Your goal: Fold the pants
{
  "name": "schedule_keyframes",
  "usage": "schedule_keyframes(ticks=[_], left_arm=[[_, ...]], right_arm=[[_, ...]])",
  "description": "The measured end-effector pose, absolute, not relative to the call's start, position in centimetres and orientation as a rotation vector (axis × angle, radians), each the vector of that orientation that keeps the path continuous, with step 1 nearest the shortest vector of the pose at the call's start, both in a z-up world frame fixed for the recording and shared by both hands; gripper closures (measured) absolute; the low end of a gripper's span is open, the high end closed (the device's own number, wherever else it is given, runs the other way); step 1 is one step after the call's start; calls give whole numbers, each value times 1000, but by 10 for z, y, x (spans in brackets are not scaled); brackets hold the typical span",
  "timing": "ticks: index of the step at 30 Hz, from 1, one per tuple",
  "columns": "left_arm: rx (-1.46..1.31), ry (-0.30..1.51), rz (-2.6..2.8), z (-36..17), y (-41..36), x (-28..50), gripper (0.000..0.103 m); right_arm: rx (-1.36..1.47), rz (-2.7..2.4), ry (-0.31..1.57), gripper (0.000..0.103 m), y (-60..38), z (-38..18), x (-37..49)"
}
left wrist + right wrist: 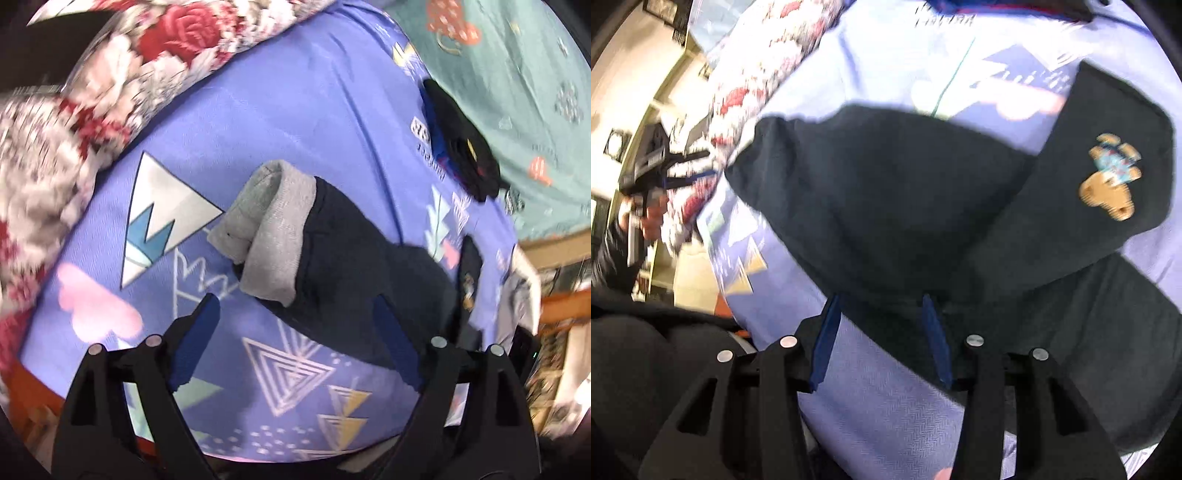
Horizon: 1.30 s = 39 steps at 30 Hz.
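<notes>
Left wrist view
Tongs: the left gripper (pixel 295 314) is seen with its two blue-padded fingers (pixel 195 339) spread wide; nothing is held between them.
Pants: one dark navy pair of pants (pixel 354 258) is laid on the bed, just ahead of the fingers and partly between them.
Cuff: one grey cuff (pixel 273 225) is turned back at the far end of the pants, with the grey lining shown.
Sheet: one purple sheet (pixel 295 110) with triangle and cloud prints is spread under the pants.
Blanket: one blanket (pixel 122 66) with red roses is bunched along the left edge of the sheet.
Dark clothes: one small dark heap (pixel 461 144) is seen near the far right edge of the sheet, well apart from the pants.
Green cloth: one green printed cloth (pixel 517 92) is seen beyond the heap.

Right wrist view
Tongs: the right gripper (pixel 882 299) is seen with its two fingers (pixel 934 332) parted, and the near edge of the pants (pixel 905 192) lies between their tips; whether the cloth is pinched cannot be told.
Badge: one bear badge (pixel 1112 181) is seen on a folded-over dark part at the right.
Sheet: the purple sheet (pixel 886 398) is seen below and beyond the pants.
Other tongs: the left gripper (pixel 679 166) is seen far left, held by one hand (pixel 650 218), clear of the pants.
Blanket: the rose blanket (pixel 757 74) is seen at upper left.
</notes>
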<state>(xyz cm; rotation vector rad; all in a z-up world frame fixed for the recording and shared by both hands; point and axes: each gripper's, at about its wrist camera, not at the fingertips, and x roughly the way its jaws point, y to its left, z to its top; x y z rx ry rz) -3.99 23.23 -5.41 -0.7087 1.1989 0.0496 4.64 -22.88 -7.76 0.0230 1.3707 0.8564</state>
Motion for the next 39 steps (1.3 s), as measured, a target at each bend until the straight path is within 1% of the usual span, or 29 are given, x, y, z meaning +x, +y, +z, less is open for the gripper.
schedule_keyframes(ticks=[3,5,7,8,9,11,13,16,18,19,22,24,26,29,31,34,36,37,39], left_arm=[[-808,1226,67,-62,231,-42,17],[-893,1230,67,-68,230,-43,20],[-939,1231,65,-73,223,-41,30],[-947,1232,61,-74,220,-40,39],[-956,1231,58,-76,218,-37,44],[-954,1234,88,-81,215,-29,44],[-960,1237,114,-89,216,-22,50],[-971,1262,155,-106,214,-13,63],[-919,1278,209,-111,211,-8,86],[-888,1272,218,-111,209,-7,90],[-729,1232,242,-91,203,-2,92],[-643,1190,258,-72,204,1,92],[-604,1177,262,-61,208,6,92],[-533,1244,270,-74,204,10,91],[-505,1286,290,-88,201,10,88],[-571,1269,328,-96,205,4,80],[-587,1262,330,-95,206,5,80],[-585,1262,330,-95,205,7,80],[-577,1264,327,-92,205,7,80]], right_arm=[[48,761,1313,55,-243,-63,58],[67,697,1286,55,-253,-56,67],[78,664,1263,55,-262,-51,74],[85,657,1256,55,-265,-50,77],[91,653,1252,55,-268,-49,78],[100,645,1242,55,-268,-47,80],[115,644,1232,55,-268,-47,83],[115,590,1229,55,-265,-50,88],[93,506,1243,52,-266,-56,94],[86,456,1249,51,-269,-60,99],[41,333,1241,51,-270,-69,119],[11,271,1223,49,-264,-73,139],[-34,197,1210,41,-255,-78,159],[-59,142,1213,41,-237,-89,192],[-73,104,1224,41,-223,-100,214],[-73,3,1259,41,-217,-117,237],[-64,-17,1244,41,-219,-121,245],[-62,-6,1235,43,-220,-122,247],[-56,-6,1226,69,-227,-121,251]])
